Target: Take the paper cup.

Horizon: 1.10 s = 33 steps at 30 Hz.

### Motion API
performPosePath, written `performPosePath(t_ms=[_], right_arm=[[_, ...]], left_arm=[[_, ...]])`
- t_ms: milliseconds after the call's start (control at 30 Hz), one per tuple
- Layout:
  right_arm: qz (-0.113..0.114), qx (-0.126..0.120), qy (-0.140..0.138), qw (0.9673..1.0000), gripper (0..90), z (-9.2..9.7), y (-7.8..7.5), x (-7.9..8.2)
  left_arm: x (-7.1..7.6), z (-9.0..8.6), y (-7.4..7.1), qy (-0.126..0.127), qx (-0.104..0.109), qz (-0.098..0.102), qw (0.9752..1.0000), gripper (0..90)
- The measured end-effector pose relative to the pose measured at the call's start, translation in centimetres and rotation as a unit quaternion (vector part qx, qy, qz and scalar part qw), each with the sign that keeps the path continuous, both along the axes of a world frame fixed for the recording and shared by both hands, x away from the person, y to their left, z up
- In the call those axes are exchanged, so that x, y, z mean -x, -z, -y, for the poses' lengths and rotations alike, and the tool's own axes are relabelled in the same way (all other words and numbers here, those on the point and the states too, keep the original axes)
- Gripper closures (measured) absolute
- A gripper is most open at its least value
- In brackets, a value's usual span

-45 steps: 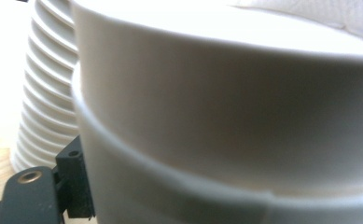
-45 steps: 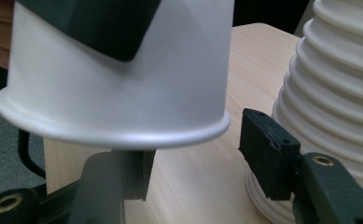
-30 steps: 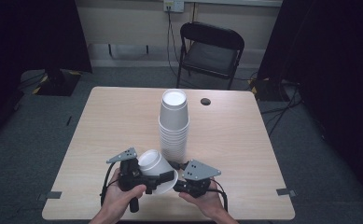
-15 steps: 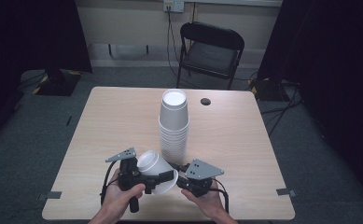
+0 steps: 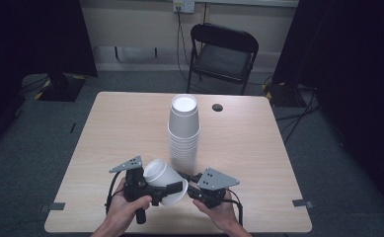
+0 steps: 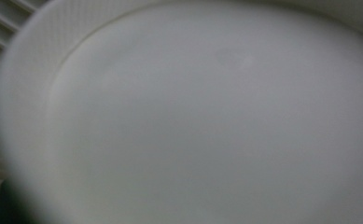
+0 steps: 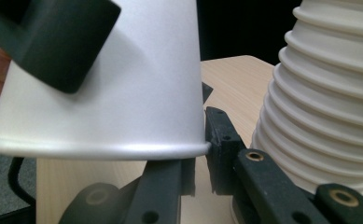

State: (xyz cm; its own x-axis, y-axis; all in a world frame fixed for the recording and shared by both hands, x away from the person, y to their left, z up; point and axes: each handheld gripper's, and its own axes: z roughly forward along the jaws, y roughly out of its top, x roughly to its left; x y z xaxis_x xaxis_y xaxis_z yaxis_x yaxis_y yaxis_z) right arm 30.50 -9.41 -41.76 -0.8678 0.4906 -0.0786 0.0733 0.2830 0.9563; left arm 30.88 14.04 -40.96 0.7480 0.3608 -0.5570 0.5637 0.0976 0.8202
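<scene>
The left claw point(image 5: 166, 190) is sitting at the near edge of the tabletop point(image 5: 105, 133), gripped in the person's left hand point(image 5: 125, 210). It is pinching a single white cup point(image 5: 162, 180), one black jaw pressing across the cup's side just above the rim. The cup is lying tilted, its closed base pointing up and away toward the stack point(image 5: 183, 131), its rim down toward the person. In the left gripper view the cup's point(image 6: 207, 121) pale base is sitting blurred right up against the lens.

Just to the right, the right claw point(image 5: 187, 181) is reaching in from the right hand point(image 5: 219, 212) toward that same rim. Its jaws have just been closing and are now standing almost pressed together, and in the right gripper view the cup's point(image 7: 123, 93) rim is sitting right at their tips. Whether the rim is actually being nipped between them, I cannot tell.

The stack point(image 7: 328, 102) of upturned cups is standing upright mid-table, just beyond both claws. Further right and back, a small dark disc point(image 5: 217, 107) is lying on the tabletop, and a black folding chair point(image 5: 223, 52) is standing behind the far edge.
</scene>
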Motion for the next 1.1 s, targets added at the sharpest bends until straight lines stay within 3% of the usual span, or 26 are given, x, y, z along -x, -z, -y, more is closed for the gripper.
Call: performPosePath(t_ms=[567,833,1000,1100], right_arm=[[-0.002,0.008,-0.021,0.9997,84.4,0.0,-0.2,0.4],[-0.012,0.018,-0.031,0.9993,84.5,-0.1,0.1,0.4],[-0.024,0.030,-0.041,0.9984,84.5,-0.2,0.5,0.3],[-0.033,0.040,-0.042,0.9978,84.4,-0.2,0.6,0.2]], left_arm=[[0.1,-0.5,-1.2,-0.004,-0.010,0.049,0.9988,13.4],[0.0,-0.8,-1.3,-0.025,-0.004,0.065,0.9975,15.0],[0.0,-1.4,-1.5,-0.042,-0.006,0.084,0.9956,15.2],[0.0,-1.7,-1.7,-0.060,-0.023,0.105,0.9924,15.4]])
